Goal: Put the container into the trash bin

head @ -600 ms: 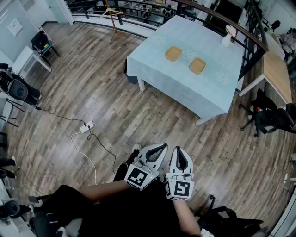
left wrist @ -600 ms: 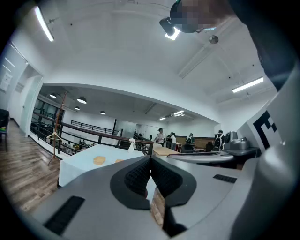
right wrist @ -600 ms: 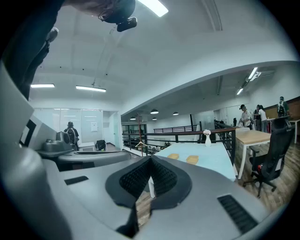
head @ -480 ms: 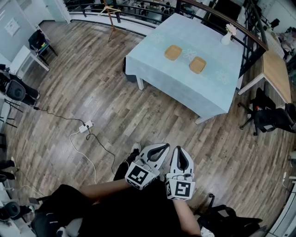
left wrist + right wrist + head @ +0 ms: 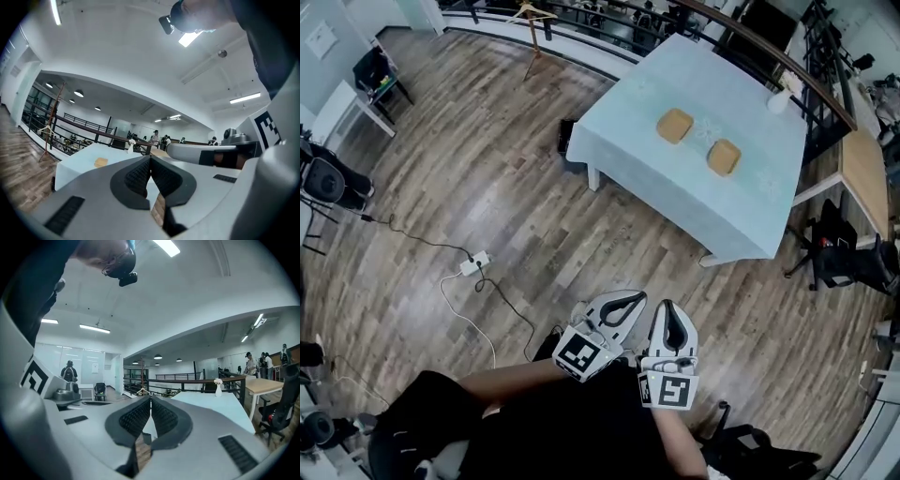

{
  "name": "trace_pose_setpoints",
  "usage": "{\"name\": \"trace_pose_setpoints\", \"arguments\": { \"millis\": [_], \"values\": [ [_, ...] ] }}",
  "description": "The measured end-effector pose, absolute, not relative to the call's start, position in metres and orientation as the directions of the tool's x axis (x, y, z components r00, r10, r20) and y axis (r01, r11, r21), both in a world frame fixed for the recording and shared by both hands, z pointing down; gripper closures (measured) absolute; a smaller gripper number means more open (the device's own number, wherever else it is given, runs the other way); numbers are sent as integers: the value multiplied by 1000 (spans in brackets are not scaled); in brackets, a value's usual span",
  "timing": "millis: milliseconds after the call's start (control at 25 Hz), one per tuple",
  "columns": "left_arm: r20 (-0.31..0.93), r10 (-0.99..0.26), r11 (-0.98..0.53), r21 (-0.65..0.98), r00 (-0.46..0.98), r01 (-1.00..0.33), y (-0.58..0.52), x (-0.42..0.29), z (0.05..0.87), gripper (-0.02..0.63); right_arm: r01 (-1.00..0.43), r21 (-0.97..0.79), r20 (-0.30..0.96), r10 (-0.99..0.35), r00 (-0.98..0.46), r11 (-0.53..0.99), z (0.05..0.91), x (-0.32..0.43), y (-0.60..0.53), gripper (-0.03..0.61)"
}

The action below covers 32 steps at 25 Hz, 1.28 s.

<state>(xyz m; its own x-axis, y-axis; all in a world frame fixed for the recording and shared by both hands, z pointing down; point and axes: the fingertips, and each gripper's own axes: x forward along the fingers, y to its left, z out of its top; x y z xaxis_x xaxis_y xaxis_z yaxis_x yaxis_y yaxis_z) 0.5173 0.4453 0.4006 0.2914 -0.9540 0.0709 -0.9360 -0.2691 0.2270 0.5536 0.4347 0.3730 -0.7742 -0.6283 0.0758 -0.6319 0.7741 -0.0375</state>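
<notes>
My left gripper (image 5: 633,298) and right gripper (image 5: 669,306) are both closed on nothing. Two tan containers (image 5: 674,125) lie on the blue table (image 5: 647,157); a dark box (image 5: 566,141) beside it is perhaps the bin.

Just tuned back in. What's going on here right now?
A person stands on the wood floor, holding the left gripper and right gripper close to the body, both shut and empty. Two tan containers lie on the blue-clothed table ahead, untouched. A dark bin stands on the floor at the table's corner. No pickup has begun.
</notes>
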Motion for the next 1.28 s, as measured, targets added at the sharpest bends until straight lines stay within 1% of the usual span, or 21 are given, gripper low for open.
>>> {"name": "trace_pose_setpoints", "arguments": {
  "millis": [120,200,320,480,640,760,880,1120,1280],
  "values": [
    [66,-955,-267,225,288,-937,443,480,401,603,-645,-42,80,-641,-764,763,374,523,428,546],
    [61,-959,-255,231,276,-939,442,459,403,603,-647,-48,111,-640,-761,761,380,505,426,546],
    [52,-970,-217,255,238,-942,439,426,406,603,-626,-56,163,-611,-774,778,388,473,426,546],
    [34,-979,-183,294,202,-938,436,392,410,603,-600,-51,184,-583,-791,798,389,443,420,545],
    [21,-985,-155,304,170,-940,433,372,413,603,-571,-62,203,-549,-811,819,394,427,416,546],
    [35,-989,-128,307,146,-943,427,360,421,603,-569,-33,197,-553,-810,822,397,419,406,546],
    [63,-989,-109,299,133,-948,417,351,429,603,-572,-39,187,-556,-810,819,402,413,388,545],
    [75,-989,-103,268,127,-958,374,338,422,603,-553,-119,188,-528,-828,825,413,400,348,546],
    [98,-984,-119,248,147,-961,327,338,422,603,-555,-157,157,-535,-830,817,417,399,305,546]
  ]
}}
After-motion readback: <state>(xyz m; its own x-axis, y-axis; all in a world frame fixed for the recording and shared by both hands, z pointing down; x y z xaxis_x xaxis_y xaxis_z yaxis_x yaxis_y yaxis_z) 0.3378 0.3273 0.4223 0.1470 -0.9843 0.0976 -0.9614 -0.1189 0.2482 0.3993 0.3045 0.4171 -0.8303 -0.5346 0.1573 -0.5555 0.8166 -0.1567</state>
